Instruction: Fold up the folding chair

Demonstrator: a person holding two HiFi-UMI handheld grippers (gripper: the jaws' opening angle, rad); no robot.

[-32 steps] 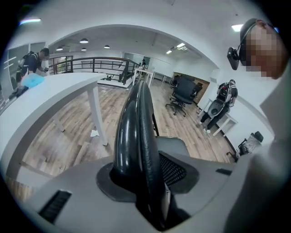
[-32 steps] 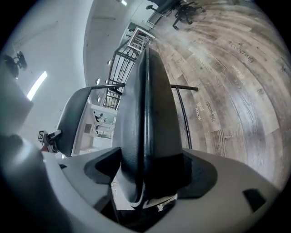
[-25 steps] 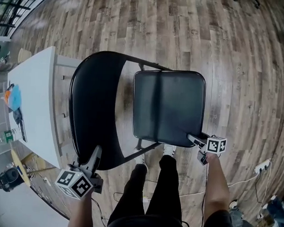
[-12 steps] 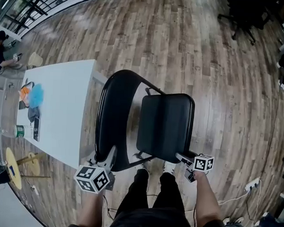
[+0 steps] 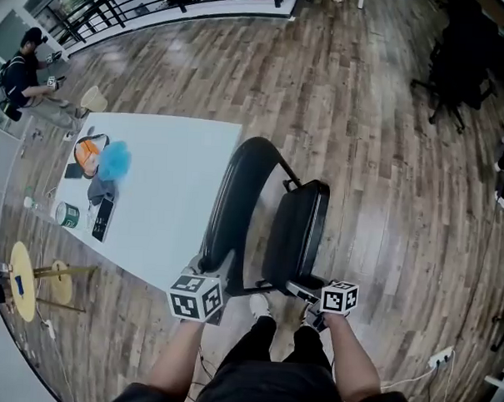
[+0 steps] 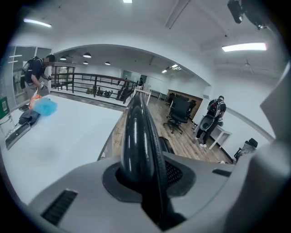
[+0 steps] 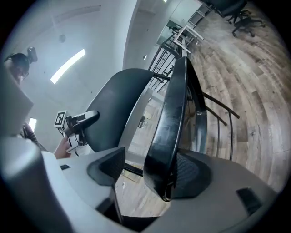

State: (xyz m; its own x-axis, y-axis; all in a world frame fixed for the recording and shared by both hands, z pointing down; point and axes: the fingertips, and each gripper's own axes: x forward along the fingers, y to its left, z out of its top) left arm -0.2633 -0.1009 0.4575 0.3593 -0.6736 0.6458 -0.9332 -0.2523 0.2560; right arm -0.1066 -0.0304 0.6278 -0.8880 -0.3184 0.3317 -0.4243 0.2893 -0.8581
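Head view: left gripper (image 5: pixel 206 267), just tightened, clamps the backrest (image 5: pixel 235 199); right gripper (image 5: pixel 296 287), just narrowed, straddles the seat (image 5: pixel 299 227) edge unclamped.

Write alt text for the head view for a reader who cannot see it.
Seen from above, a black folding chair stands half folded beside a white table. The left hand-held gripper grips its backrest, the right hand-held gripper straddles its seat; both sets of jaws have just been closing.
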